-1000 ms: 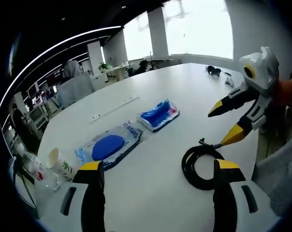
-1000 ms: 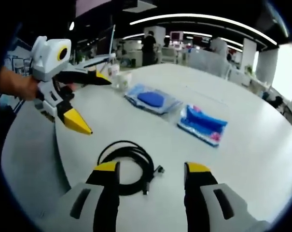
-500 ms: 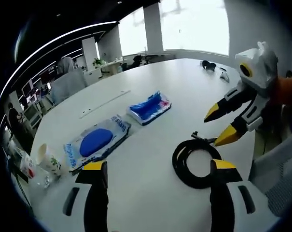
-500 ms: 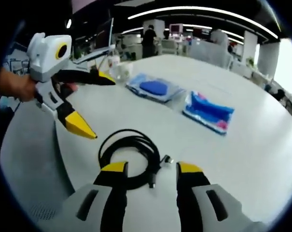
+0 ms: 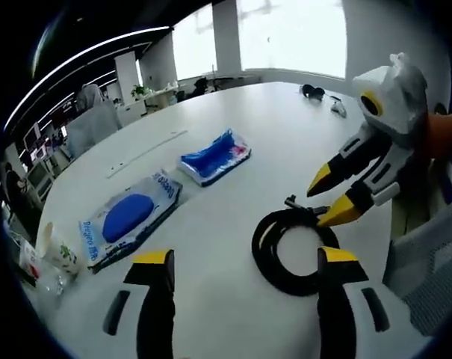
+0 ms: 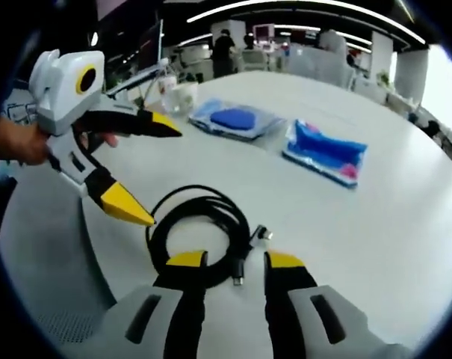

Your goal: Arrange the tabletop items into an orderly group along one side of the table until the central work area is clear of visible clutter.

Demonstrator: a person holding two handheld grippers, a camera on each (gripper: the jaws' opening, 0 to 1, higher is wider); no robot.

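A black coiled cable (image 5: 289, 247) (image 6: 199, 228) lies on the white table (image 5: 233, 194) near its edge. My right gripper (image 6: 235, 260) (image 5: 326, 202) hovers over the coil's near side, jaws partly narrowed but open, with a cable strand and plug between them. My left gripper (image 5: 246, 258) (image 6: 157, 176) stands wide open beside the coil, holding nothing. Farther along the table lie a flat wipes packet with a blue oval (image 5: 125, 217) (image 6: 237, 120) and a blue tissue pack (image 5: 214, 155) (image 6: 326, 153).
A paper cup (image 5: 57, 250) (image 6: 182, 93) and small clear items stand near the table's edge by the wipes packet. Dark headphones (image 5: 311, 91) rest at the far end. Office desks, chairs and people fill the background. A grey chair back (image 5: 427, 277) is close by.
My right gripper's jaws have narrowed and come down closer onto the cable coil. The left gripper's view has edged nearer to the coil; the packets have not moved.
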